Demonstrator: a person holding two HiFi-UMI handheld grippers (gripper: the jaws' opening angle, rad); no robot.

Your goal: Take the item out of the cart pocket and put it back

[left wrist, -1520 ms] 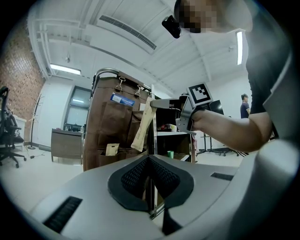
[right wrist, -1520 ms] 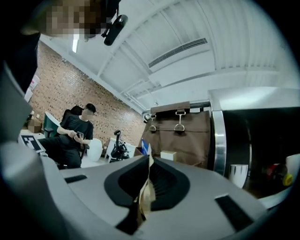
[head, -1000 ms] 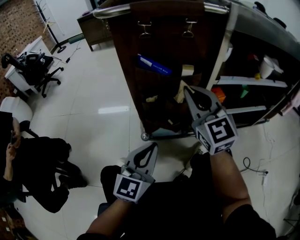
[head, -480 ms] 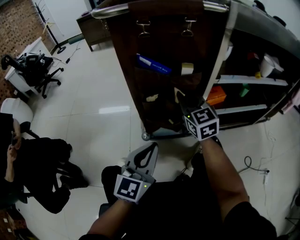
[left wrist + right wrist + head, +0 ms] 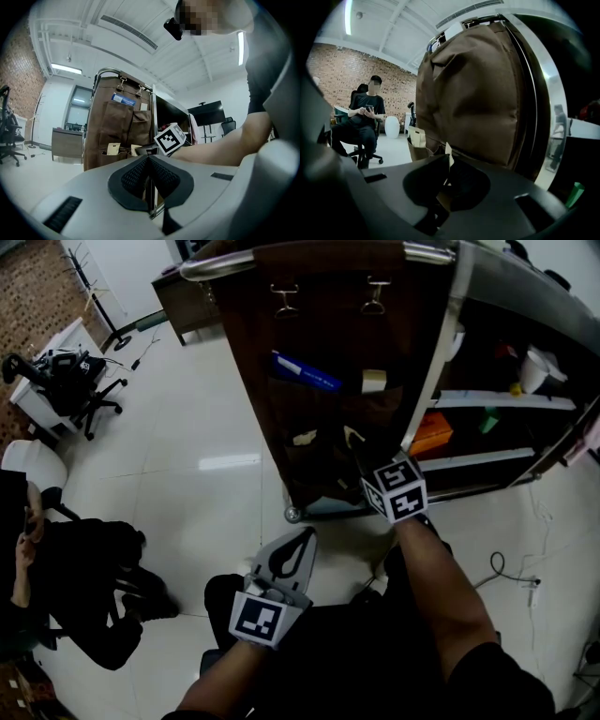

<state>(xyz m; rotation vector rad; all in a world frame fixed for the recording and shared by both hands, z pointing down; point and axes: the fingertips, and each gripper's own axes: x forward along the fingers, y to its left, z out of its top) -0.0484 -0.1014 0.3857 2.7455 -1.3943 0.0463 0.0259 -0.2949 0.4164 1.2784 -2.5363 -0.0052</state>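
- Right gripper (image 5: 447,161): jaws pressed nearly together, pinching 1 thin paper packet (image 5: 448,151), whose top edge stands up above the pads. We find it right against the brown fabric organizer (image 5: 319,334) on the end of the cart (image 5: 433,362), level with the lower row of pockets. We cannot tell whether the packet's far end is inside a pocket.
- Left gripper (image 5: 149,161): jaws pressed together with nothing between them, held low by the person's lap and well apart from the cart.
- Organizer, hung by 2 clips (image 5: 284,296): we count 1 blue packet (image 5: 305,369) and 1 cream packet (image 5: 373,381) in the upper pockets, and 1 tan packet (image 5: 303,437) in a lower pocket.
- Shelves (image 5: 497,404): 1 orange item (image 5: 433,432) and 1 green item (image 5: 487,420).
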